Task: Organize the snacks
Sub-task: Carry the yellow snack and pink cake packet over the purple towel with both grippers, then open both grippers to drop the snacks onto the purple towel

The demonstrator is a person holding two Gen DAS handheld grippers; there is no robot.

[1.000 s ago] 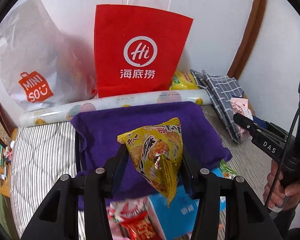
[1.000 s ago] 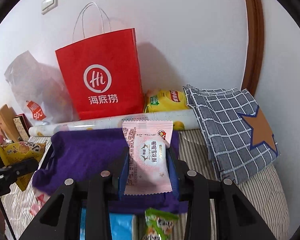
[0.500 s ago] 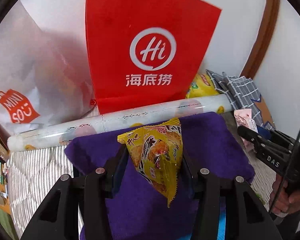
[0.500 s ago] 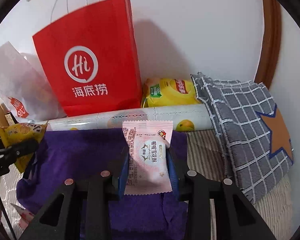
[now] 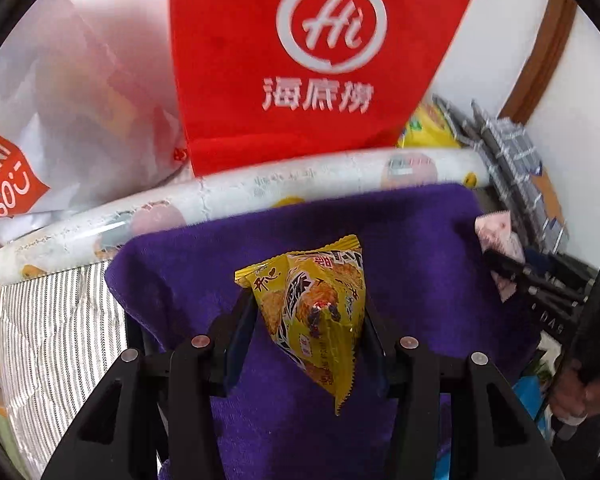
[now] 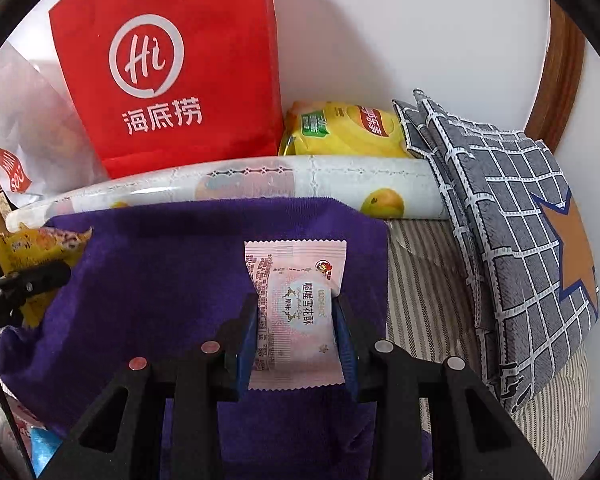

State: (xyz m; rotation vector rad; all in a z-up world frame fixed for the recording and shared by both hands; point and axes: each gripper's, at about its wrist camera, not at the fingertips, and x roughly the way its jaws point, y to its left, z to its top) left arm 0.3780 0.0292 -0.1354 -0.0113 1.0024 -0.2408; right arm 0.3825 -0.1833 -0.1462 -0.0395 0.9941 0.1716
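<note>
Item one: the left gripper, which we hold over the purple cloth. Its fingers are clamped on a yellow snack packet, pinched at both sides, its pointed lower end hanging down between the black arms.

Item two: the right gripper, also above the purple cloth. Its blue-padded fingers press against both edges of a pink snack packet, which stands upright with its crimped top edge showing.

Item three: each tool shows in the other's view. From the left wrist we see the pink packet at the right edge of the cloth; from the right wrist we see the yellow packet at the cloth's left edge.

Item four, behind the cloth: a long printed roll lying crosswise, touching the cloth's far edge. Behind the roll, a red paper bag stands upright against the wall, with a white plastic bag at its left and a yellow chip bag at its right.

Item five: a grey checked cushion with an orange star, at the right, resting on the striped bedding.
</note>
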